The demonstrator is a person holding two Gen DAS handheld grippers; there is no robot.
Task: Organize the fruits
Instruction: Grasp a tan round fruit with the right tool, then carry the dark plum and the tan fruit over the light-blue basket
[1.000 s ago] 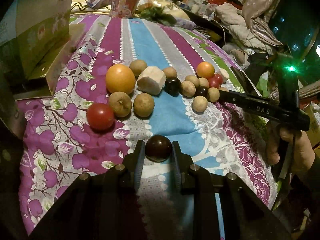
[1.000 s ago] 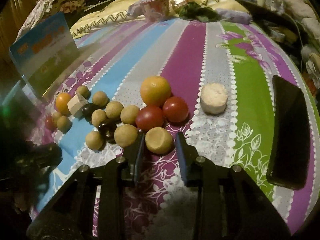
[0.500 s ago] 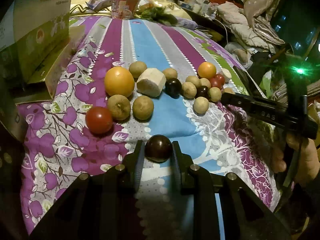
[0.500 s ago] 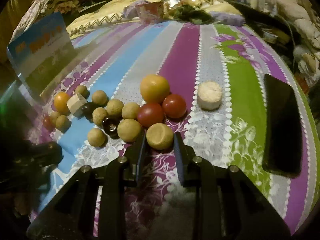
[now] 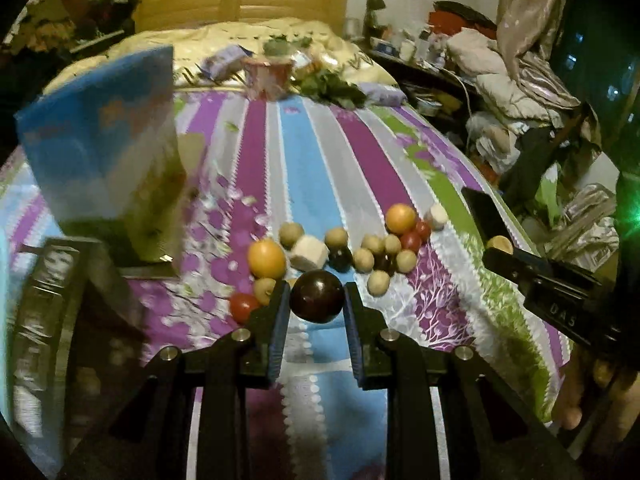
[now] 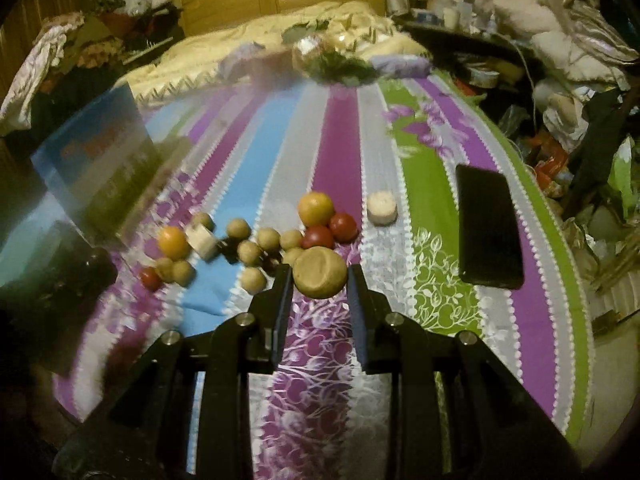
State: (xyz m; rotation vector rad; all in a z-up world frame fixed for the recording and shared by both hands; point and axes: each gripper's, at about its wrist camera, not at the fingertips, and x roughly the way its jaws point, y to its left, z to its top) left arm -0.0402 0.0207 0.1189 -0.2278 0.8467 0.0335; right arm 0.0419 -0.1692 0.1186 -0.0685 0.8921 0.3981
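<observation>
Left gripper clamped on a dark maroon fruit, pads pressed to both its sides, fruit lifted clear of the striped bedspread. Right gripper closed on a tan round fruit, jaws just drawn in a little tighter, narrow, fruit raised off the cloth too. Remaining fruits clustered mid-bed, just beyond both grippers: an orange at the left end of the group, a pale cut chunk just right of it, small tan fruits in the middle, two red tomatoes touching each other and a second orange just behind them. Pale round slice to the right, apart from the cluster. Black phone flat on the green stripe, farther right. Blue box upright at the far left, blurred.
</observation>
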